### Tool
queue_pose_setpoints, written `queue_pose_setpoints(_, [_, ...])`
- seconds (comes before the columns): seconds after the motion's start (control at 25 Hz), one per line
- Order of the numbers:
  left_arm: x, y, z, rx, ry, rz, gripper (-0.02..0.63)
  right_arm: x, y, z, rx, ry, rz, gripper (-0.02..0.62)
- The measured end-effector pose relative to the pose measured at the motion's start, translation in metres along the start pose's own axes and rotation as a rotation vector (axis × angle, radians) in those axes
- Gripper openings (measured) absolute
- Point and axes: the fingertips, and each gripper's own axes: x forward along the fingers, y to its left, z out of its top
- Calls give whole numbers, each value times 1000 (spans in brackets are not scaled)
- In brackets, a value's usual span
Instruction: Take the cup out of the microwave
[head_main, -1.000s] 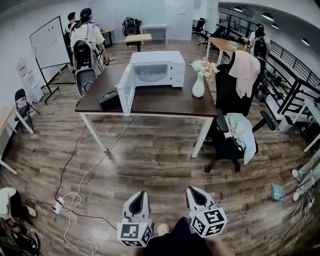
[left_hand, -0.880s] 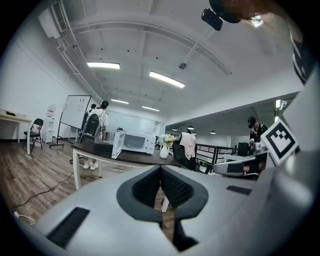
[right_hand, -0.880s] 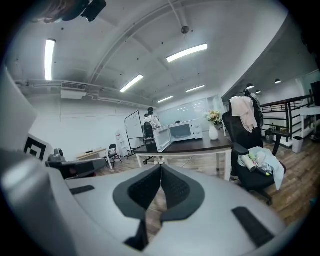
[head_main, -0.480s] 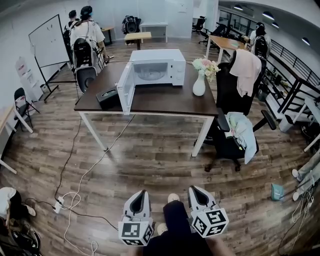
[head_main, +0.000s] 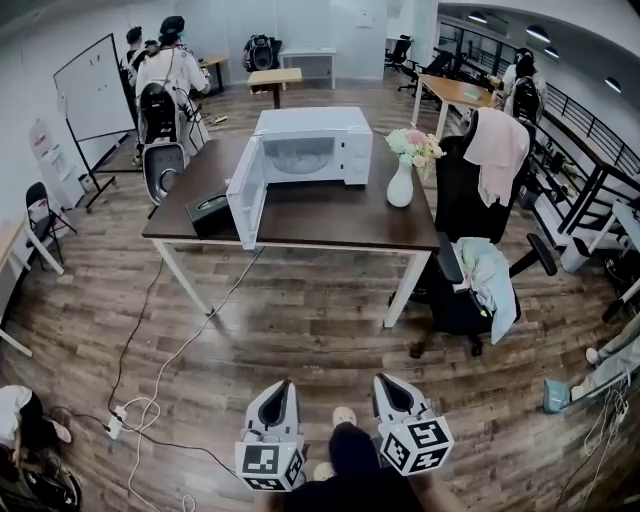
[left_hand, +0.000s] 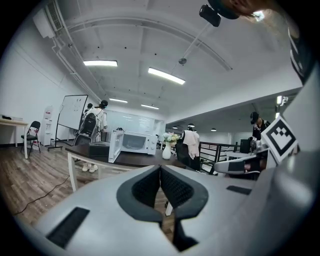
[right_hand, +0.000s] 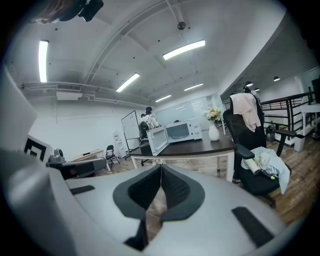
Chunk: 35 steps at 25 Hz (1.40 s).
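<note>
Tabletop (head_main: 330, 215) and microwave (head_main: 305, 140) sit slightly nearer than a second ago; the shoe (head_main: 343, 416) between the grippers has shifted, so the person is walking in. Left gripper (head_main: 281, 392) and right gripper (head_main: 386, 386) ride low, well short of the tabletop. Both pairs of fingers (left_hand: 146, 189) are pressed together on nothing, likely just for carrying. Door (head_main: 247, 190) already hangs open. Cup not made out; presumably inside the microwave.

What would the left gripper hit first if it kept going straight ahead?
The way looks free over the floor; the left gripper would probably meet the front edge of the table, near the open microwave door. Depth is unclear.
</note>
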Motion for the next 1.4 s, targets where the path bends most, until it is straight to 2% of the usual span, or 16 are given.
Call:
queue_pose_setpoints(0.36, [65,19,13,-4,11,-2,5,58,-26,20,10,19,12,-6])
queue_pose_setpoints(0.72, [122,43,28,1,0,34,5,119,-51,46,-2,15,38,-6])
queue_pose_setpoints(1.0, [160,50,26,-11,4,53,5,150,-75,54,-3,20,48,-6])
queue_pose_setpoints(1.16, [176,51,31,-27,-35,67,6,162,-85,57,-5,23,57,-6])
queue_pose_setpoints(1.4, [192,54,33,-32,-45,98,6,178,-96,57,-6,36,74,-6])
